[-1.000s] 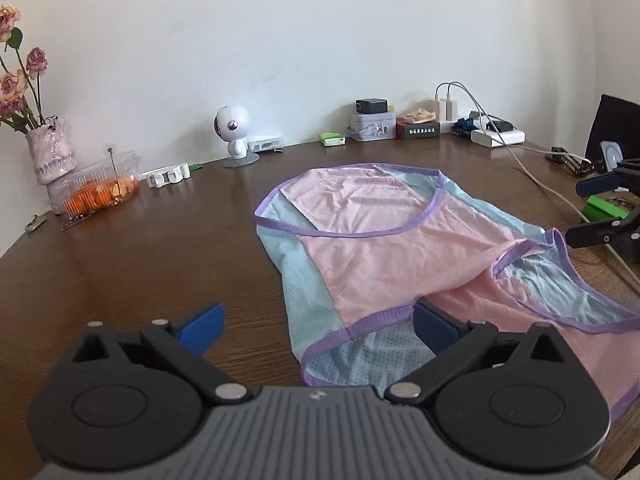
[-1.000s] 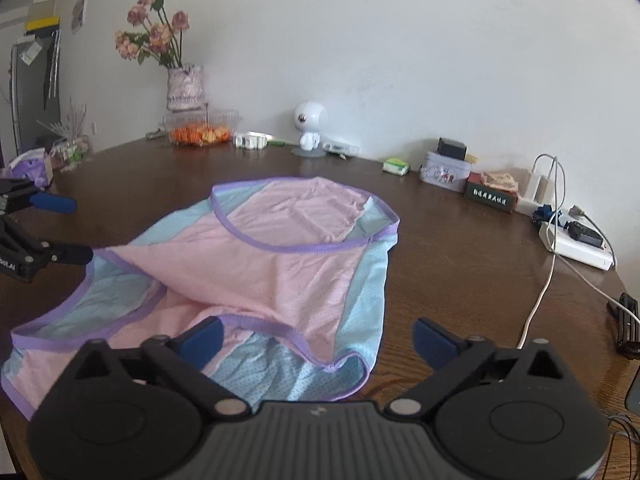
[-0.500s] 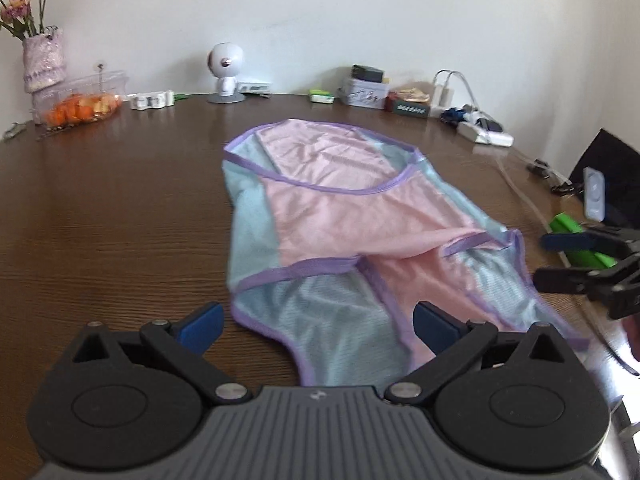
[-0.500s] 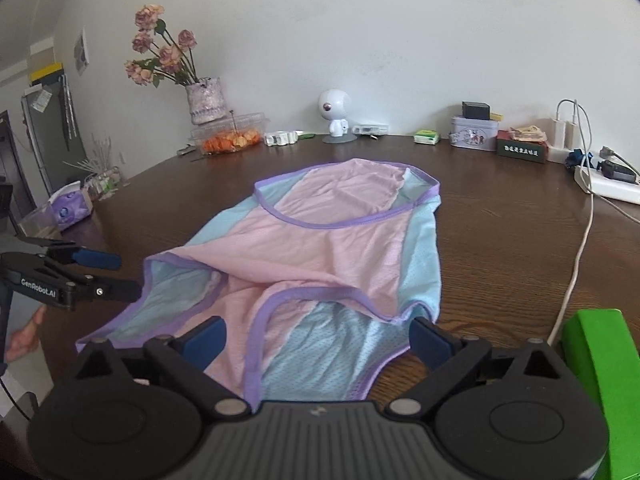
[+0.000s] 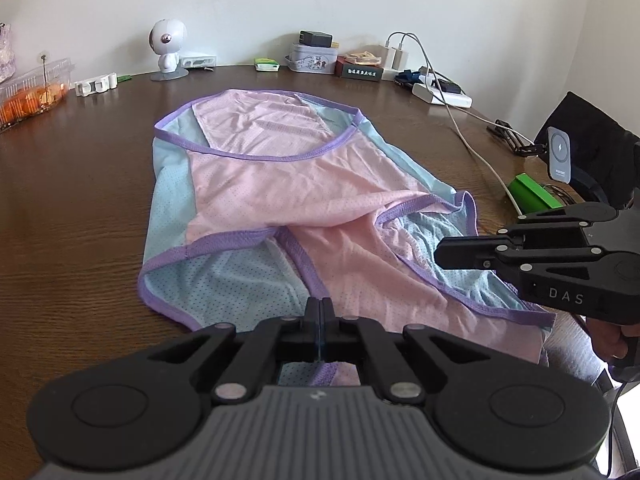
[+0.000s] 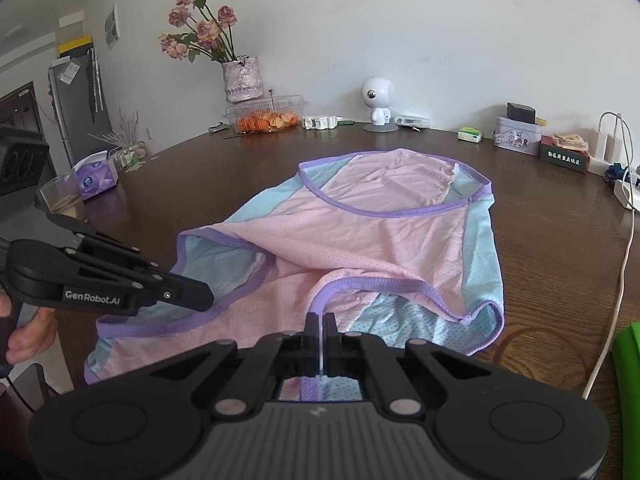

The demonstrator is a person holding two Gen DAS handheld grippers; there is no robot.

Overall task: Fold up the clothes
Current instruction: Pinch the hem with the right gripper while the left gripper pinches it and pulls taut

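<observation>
A pink and light-blue mesh garment with purple trim [image 5: 288, 200] lies spread on the dark wooden table [image 5: 72, 208]; it also shows in the right wrist view [image 6: 360, 240]. My left gripper [image 5: 321, 312] is shut on the garment's near purple-trimmed edge. My right gripper [image 6: 321, 324] is shut on the near edge at the other side. Each gripper shows in the other's view: the right one [image 5: 444, 258] at the right, the left one [image 6: 204, 298] at the left, both over the near hem.
Along the far edge stand a small white robot figure [image 5: 168, 50], a tin [image 5: 310, 62], chargers and a power strip [image 5: 440, 96], a fruit box [image 6: 266, 118] and a flower vase [image 6: 242, 80]. A white cable [image 6: 616, 300] and a green object [image 5: 534, 194] lie at the right.
Both grippers have gone from wide open to shut on the garment's near edge. Both have moved in over the near hem, closer to each other.
</observation>
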